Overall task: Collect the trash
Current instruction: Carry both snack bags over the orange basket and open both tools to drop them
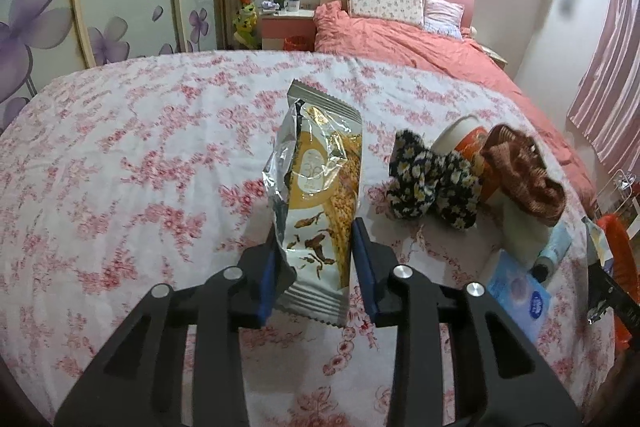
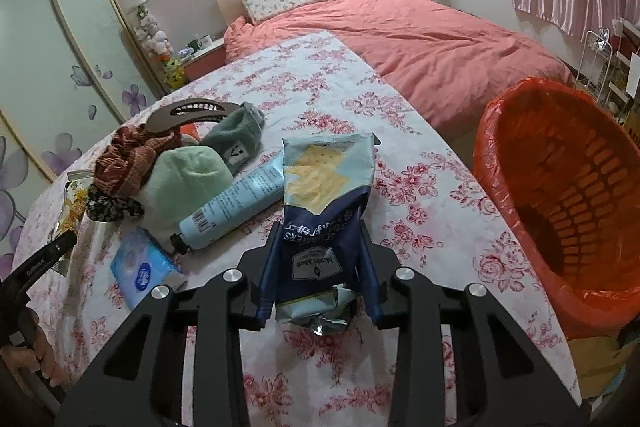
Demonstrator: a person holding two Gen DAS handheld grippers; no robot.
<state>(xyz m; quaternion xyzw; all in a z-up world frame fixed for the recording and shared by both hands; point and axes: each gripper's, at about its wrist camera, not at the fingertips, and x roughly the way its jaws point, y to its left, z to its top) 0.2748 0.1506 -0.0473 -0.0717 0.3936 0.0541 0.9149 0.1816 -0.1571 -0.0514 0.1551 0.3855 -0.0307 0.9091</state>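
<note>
Black finger frames of the left gripper [image 1: 316, 259] closest to the lens, blue pads pinching a torn white-and-gold snack wrapper [image 1: 316, 203] by its lower half; rest of it standing up past the fingertips, apparently lifted off the floral tablecloth [image 1: 120, 167]. Same story on the right gripper [image 2: 320, 267]: narrowed onto the dark blue end of a cracker bag [image 2: 326, 195], pale torn end fanning out beyond the tips. Both pieces picked up, neither binned yet. Orange-lined basket [image 2: 568, 211] well off to the right of the right fingers, mouth open, seemingly empty, though its bottom too dim to say for sure. Left of the right fingers, a heap: pale blue tube [image 2: 236, 203], blue tissue pack [image 2: 142, 269], green cloth [image 2: 188, 183], scrunchies, brown hair clip [image 2: 188, 115], probably belongings rather than rubbish. Still to do: carrying both wrappers over the basket rim and letting go.
</note>
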